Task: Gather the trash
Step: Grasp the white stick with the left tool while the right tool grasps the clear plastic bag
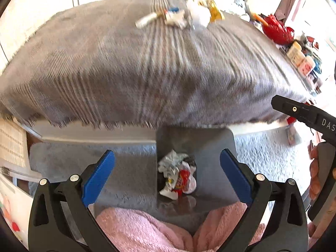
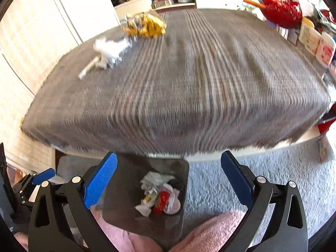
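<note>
Two fisheye views look down along a pair of hand-held grippers toward a low table draped in a grey striped cloth (image 1: pixel 147 73). The left gripper (image 1: pixel 167 175) has its blue-padded jaws spread wide with nothing between them, and the right gripper (image 2: pixel 169 178) is likewise wide open and empty. Below both, on a pale grey shaggy rug (image 2: pixel 262 180), stands a dark grey bin (image 1: pixel 212 145) with rounded corners, just in front of the table's near edge. Inside it lies a heap of crumpled trash (image 1: pixel 178 174): white paper, a red wrapper and something dark (the pieces are too tangled to tell apart). More litter (image 1: pixel 178 16) sits at the far side of the tablecloth, well apart from the bin: a white tube-like item, crumpled white paper and a yellow wrapper (image 2: pixel 149 28), all blurred. A shiny red object (image 2: pixel 281 10) rests near the table's far right corner, and a row of white tubs (image 2: pixel 315 40) lines the right edge. Pink fluffy fabric (image 1: pixel 142 229) fills the bottom of each view, on either side of the bin. In the left view, the right gripper's black body enters from the right, with a person's fingers (image 1: pixel 315 176) wrapped around its handle.
</note>
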A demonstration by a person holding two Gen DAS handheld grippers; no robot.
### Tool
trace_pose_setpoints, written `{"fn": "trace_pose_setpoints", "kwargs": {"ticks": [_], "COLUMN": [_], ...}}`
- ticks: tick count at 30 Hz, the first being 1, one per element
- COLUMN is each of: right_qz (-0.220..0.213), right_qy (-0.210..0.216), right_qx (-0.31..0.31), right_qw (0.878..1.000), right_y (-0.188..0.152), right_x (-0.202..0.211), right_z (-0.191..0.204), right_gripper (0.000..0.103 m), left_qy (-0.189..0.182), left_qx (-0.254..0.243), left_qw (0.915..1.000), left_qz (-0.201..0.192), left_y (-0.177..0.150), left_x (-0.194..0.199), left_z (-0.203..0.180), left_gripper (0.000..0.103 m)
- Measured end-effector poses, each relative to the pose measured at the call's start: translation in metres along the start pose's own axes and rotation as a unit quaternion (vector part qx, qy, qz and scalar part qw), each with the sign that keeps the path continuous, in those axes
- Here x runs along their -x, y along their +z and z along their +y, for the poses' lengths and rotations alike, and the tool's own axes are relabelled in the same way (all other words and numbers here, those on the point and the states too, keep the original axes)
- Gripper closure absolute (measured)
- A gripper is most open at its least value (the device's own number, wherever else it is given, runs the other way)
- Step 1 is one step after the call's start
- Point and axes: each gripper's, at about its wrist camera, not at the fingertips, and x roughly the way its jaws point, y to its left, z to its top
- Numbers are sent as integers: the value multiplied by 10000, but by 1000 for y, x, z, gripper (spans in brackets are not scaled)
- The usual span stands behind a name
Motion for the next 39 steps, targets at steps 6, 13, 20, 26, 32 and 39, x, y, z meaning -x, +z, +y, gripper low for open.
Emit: {"fn": "trace_pose_setpoints", "kwargs": {"ticks": [6,13,20,26,32,39], "right_qz": [-217,-380,-533,-419,-323,-347], "right_qy": [78,297,584,663,701,660], "right_qx": [55,268,568,692,732,792], "right_qw": [9997,9985,9953,9945,9943,9941], "right_y": [39,80,115,131,137,137], "right_x": [-4,-20,-40,-61,-77,-80], "right_z": [7,32,62,75,79,79], "right_gripper": [4,4,30,49,54,73], "left_qy": [219,259,263,179,58,9], "left_qx": [-64,-40,-181,-291,-210,-270], "left_qw": [9992,9983,9977,9979,9987,9983], "left_qz": [-324,-521,-604,-552,-455,-525], "left_y": [40,88,123,147,168,184], "left_x": [8,-1,-16,-37,-62,-74], "left_z": [5,21,27,33,42,43], "left_gripper": [8,8,10,30,48,82]}}
